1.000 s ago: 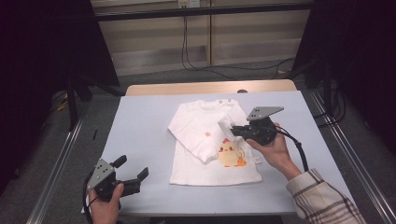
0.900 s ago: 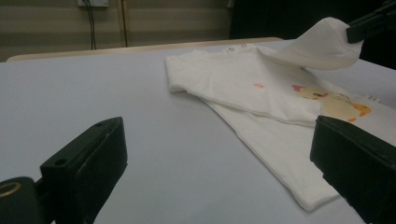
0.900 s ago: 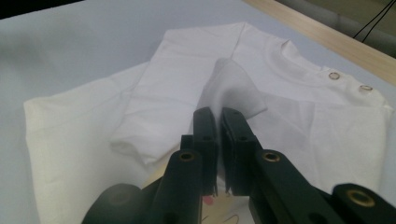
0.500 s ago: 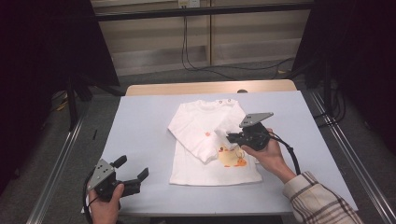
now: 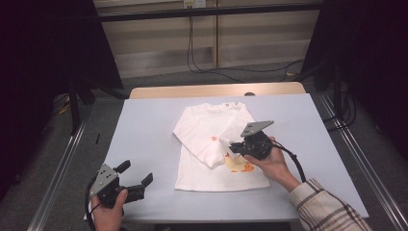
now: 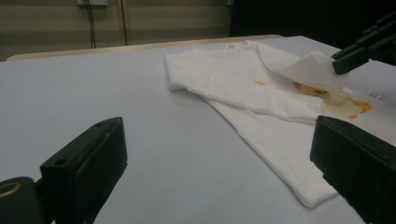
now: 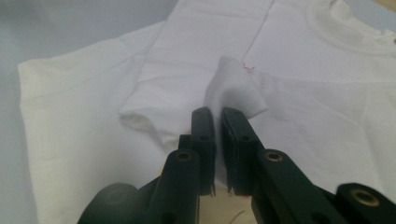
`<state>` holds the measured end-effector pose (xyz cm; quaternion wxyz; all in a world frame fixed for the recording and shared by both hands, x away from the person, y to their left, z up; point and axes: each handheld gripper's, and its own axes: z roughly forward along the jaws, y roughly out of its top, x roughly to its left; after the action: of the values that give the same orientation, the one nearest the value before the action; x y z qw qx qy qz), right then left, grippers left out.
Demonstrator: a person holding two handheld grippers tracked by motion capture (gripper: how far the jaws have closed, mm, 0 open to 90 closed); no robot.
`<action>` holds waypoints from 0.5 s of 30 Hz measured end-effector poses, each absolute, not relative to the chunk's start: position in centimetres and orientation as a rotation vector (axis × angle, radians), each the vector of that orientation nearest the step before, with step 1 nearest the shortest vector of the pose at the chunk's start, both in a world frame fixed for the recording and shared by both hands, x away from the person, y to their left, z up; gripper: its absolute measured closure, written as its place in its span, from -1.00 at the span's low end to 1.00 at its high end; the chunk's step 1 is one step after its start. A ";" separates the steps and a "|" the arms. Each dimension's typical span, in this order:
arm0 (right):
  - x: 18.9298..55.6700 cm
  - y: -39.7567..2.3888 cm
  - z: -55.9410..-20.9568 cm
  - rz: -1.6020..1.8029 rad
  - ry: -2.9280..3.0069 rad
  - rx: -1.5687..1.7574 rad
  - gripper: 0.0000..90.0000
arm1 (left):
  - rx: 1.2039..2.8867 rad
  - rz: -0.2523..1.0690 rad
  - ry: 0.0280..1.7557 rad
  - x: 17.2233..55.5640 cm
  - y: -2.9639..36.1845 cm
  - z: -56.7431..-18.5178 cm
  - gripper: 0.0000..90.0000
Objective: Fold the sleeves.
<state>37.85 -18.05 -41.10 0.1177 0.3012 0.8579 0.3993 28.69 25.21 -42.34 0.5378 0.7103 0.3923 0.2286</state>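
At the table's (image 5: 144,125) near left corner, the left gripper (image 5: 136,179) is held just above the surface with its jaws spread wide and nothing between them. Right of it, a white T-shirt (image 5: 202,163) is spread flat mid-table. Its sleeve (image 5: 234,135) is pinched between the closed jaws of the right gripper (image 5: 232,146) and folded over the chest.

Shirt (image 5: 211,139): white, with an orange-and-yellow print at its 4 o'clock area and a small orange mark near centre. Surface (image 5: 144,130): pale blue-grey. Both tools: black, grey top plates. Sleeve (image 5: 327,207): beige plaid.
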 end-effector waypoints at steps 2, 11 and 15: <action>37.8 -17.8 -41.4 1.168 2.521 0.877 0.83 | 1.693 0.546 0.933 28.7 25.2 -42.3 -0.91; 37.7 -16.8 -42.5 1.177 2.546 0.888 0.80 | 1.703 0.546 0.924 28.8 25.1 -42.3 -0.91; 37.7 -16.6 -43.0 1.187 2.549 0.898 0.78 | 1.704 0.546 0.922 28.8 25.0 -42.3 -0.91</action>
<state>37.66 -16.63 -43.01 0.0949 0.3029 0.8597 0.4003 28.83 25.03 -42.31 0.5348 0.7153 0.3871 0.2292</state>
